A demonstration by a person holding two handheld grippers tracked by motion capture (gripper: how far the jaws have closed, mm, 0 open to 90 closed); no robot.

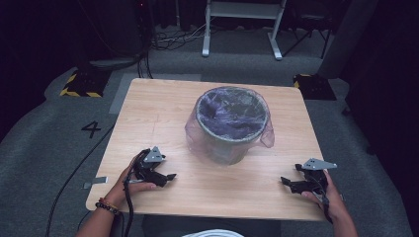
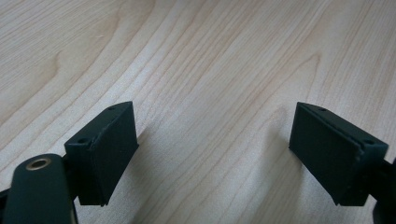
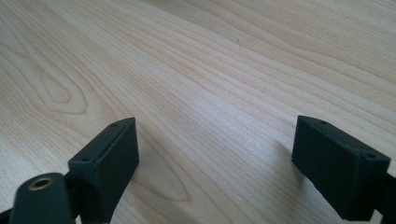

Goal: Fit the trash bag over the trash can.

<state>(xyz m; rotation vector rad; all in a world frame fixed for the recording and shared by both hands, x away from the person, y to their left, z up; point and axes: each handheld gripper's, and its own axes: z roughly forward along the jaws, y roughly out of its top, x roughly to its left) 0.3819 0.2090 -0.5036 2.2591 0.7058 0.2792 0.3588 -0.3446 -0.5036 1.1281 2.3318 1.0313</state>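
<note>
My left hand (image 1: 129, 183) holds the left gripper (image 1: 168, 177) low over the table (image 1: 163, 113) near its front left corner, jaws pointing right and standing wide apart with only bare wood between them. My right hand (image 1: 330, 196) holds the right gripper (image 1: 286, 182) near the front right corner, jaws pointing left, also spread wide and gripping nothing. Both forearms come in over the front edge.

A dark number "4" (image 1: 91, 129) stands on the grey floor (image 1: 44, 148), left of the bench (image 1: 158, 113).
</note>
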